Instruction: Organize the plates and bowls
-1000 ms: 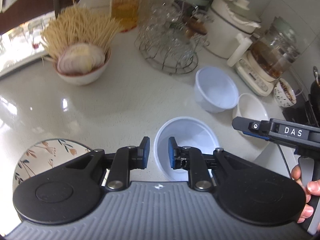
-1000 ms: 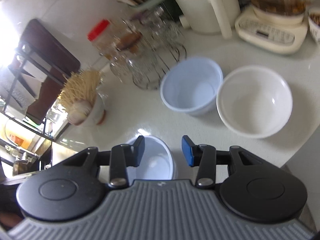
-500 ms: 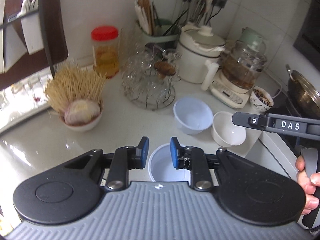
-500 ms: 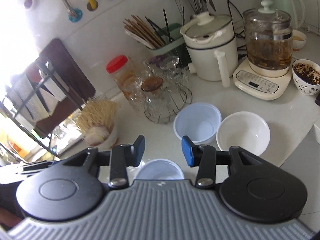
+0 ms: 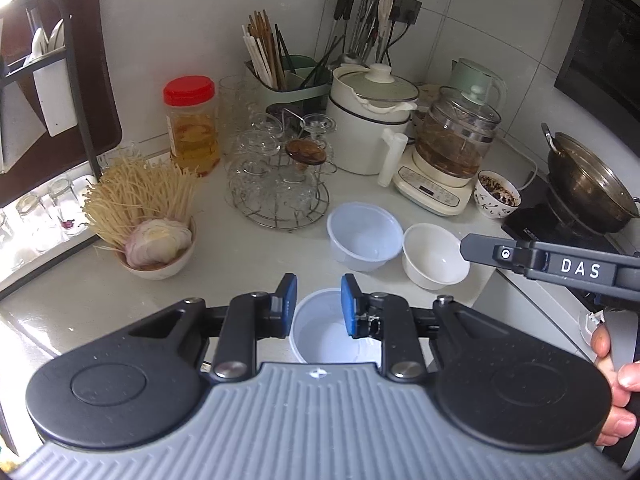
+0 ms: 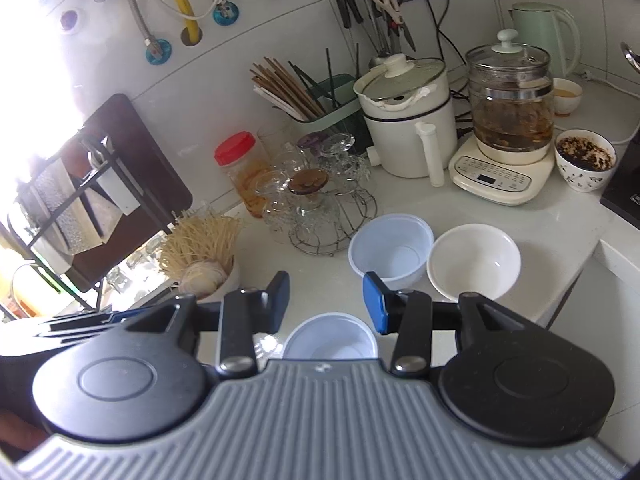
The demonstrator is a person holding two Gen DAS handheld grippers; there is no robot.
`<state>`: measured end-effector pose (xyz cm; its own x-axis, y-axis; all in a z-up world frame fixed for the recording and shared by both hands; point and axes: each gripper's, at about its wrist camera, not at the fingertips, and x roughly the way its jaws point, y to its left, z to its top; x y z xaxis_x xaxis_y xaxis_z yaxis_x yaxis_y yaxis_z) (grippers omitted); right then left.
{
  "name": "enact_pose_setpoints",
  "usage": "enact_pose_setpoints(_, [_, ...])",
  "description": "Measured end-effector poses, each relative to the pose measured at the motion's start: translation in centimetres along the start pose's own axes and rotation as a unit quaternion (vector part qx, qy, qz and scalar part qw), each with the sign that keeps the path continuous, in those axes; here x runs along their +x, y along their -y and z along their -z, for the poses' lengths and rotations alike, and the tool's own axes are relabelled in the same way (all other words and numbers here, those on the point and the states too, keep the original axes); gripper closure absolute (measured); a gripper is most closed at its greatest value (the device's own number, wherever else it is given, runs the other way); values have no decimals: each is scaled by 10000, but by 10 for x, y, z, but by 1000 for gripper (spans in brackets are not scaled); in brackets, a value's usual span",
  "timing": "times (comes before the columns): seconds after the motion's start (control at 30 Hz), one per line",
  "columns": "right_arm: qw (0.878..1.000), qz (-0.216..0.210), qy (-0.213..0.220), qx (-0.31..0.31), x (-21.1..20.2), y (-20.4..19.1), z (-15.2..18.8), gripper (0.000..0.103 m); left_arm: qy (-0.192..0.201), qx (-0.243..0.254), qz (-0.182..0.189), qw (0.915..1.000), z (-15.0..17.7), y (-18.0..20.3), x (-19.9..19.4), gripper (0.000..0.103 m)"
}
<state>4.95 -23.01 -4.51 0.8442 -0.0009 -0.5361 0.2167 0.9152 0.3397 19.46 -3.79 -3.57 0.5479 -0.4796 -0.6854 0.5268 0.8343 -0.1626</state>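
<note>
Three empty bowls sit on the white counter. A pale plastic bowl (image 5: 326, 330) lies nearest, just below and beyond my left gripper (image 5: 318, 304), whose jaws stand open with a narrow gap and hold nothing. The same bowl (image 6: 330, 338) shows below my right gripper (image 6: 326, 302), which is open wider and empty. A second plastic bowl (image 5: 364, 236) (image 6: 390, 250) stands farther back, touching a white ceramic bowl (image 5: 434, 256) (image 6: 474, 266) to its right. The right gripper's body (image 5: 560, 266) reaches in at the right of the left wrist view.
A bowl of noodles and onion (image 5: 154, 232) stands at left. A wire rack of glasses (image 5: 280, 180), a red-lidded jar (image 5: 192, 124), a white pot (image 5: 368, 124), a glass kettle (image 5: 452, 148), a patterned bowl (image 5: 498, 196) and a wok (image 5: 588, 184) line the back and right.
Both grippers have pulled back and up from the counter, so the bowls look smaller and farther. The left jaws have opened slightly. No bowl has moved.
</note>
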Motion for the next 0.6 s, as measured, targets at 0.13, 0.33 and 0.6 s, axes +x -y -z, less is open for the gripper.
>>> enact_pose_setpoints(0.13, [10000, 50, -5, -33, 2, 8, -4, 58, -32, -4, -27, 10000, -2, 8, 9, 75])
enact_pose_setpoints(0.33, [9999, 60, -99, -95, 19, 31, -24, 58, -88, -113, -135, 9998, -18, 22, 37, 75])
enact_pose_setpoints(0.6, [9995, -52, -283, -105, 51, 67, -58, 59, -123, -205, -314, 9992, -41, 45, 75, 75])
